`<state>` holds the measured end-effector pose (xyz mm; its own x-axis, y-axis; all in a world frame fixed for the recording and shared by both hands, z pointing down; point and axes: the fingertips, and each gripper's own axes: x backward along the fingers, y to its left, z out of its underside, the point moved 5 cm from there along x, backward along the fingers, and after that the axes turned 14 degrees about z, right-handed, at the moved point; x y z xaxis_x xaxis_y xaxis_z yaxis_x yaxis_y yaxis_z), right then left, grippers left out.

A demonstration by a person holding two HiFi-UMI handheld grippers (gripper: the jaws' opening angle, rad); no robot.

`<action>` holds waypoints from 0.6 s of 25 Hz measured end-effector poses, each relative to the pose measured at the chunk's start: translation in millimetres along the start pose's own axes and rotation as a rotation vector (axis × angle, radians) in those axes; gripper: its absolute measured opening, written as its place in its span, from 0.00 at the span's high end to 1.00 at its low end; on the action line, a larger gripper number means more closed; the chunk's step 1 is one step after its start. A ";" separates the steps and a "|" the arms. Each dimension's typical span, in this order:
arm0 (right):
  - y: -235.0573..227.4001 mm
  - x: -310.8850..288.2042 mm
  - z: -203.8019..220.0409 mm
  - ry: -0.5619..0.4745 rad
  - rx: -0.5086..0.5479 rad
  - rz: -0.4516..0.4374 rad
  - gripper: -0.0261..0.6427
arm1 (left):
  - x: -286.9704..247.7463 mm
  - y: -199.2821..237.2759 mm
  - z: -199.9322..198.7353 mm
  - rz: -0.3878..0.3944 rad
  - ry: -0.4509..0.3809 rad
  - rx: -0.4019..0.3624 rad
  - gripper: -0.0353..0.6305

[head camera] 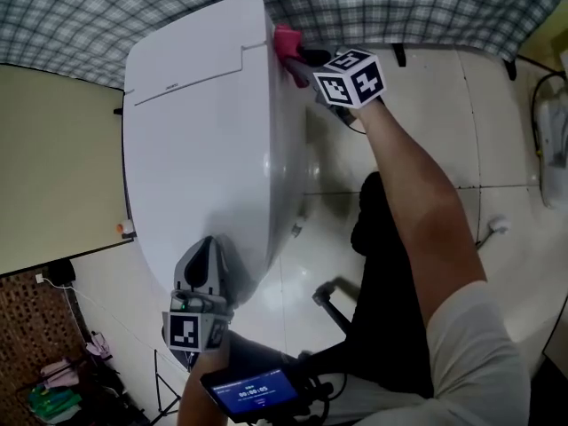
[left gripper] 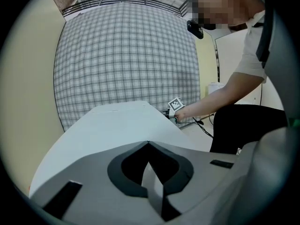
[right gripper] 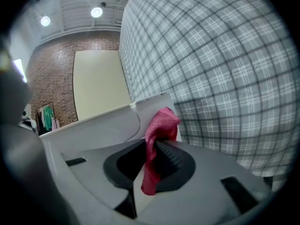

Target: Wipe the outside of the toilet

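Note:
The white toilet (head camera: pixel 204 140) stands with its lid down, and its lid (left gripper: pixel 117 125) fills the lower left gripper view. My right gripper (head camera: pixel 300 59) is at the toilet's rear right side and is shut on a pink-red cloth (head camera: pixel 285 41). The cloth (right gripper: pixel 157 135) hangs bunched between the jaws, close to the toilet's back corner (right gripper: pixel 154 104). My left gripper (head camera: pixel 209 247) rests over the front end of the lid, shut with nothing between its jaws (left gripper: pixel 149 146). The right gripper's marker cube (left gripper: pixel 176 103) shows far across the lid.
A grey plaid wall (head camera: pixel 399 7) runs behind the toilet and a cream panel (head camera: pixel 53 167) stands to its left. Cables (head camera: pixel 541 122) lie on the white tiled floor (head camera: pixel 497 131). The person's dark-trousered leg (head camera: pixel 390 300) is beside the bowl. A lit screen (head camera: pixel 253 390) sits below the left gripper.

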<state>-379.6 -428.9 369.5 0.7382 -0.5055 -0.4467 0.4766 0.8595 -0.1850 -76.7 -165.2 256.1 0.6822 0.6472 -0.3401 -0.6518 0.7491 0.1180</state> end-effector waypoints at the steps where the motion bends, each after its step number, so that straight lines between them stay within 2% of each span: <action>1: 3.6 3.6 2.2 0.006 0.000 -0.011 0.89 | -0.3 0.0 -0.1 0.000 0.000 -0.001 0.93; 8: 35.7 24.4 27.4 0.088 0.040 -0.090 0.89 | 1.1 2.4 -1.6 -0.002 0.009 -0.001 0.93; 15: 66.3 52.1 53.2 0.170 0.113 -0.246 0.88 | 5.9 0.6 1.4 0.008 -0.012 0.031 0.93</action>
<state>-284.1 -402.3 380.5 0.5080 -0.6692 -0.5424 0.6880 0.6941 -0.2119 -72.5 -160.7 255.5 0.6808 0.6550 -0.3279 -0.6470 0.7476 0.1500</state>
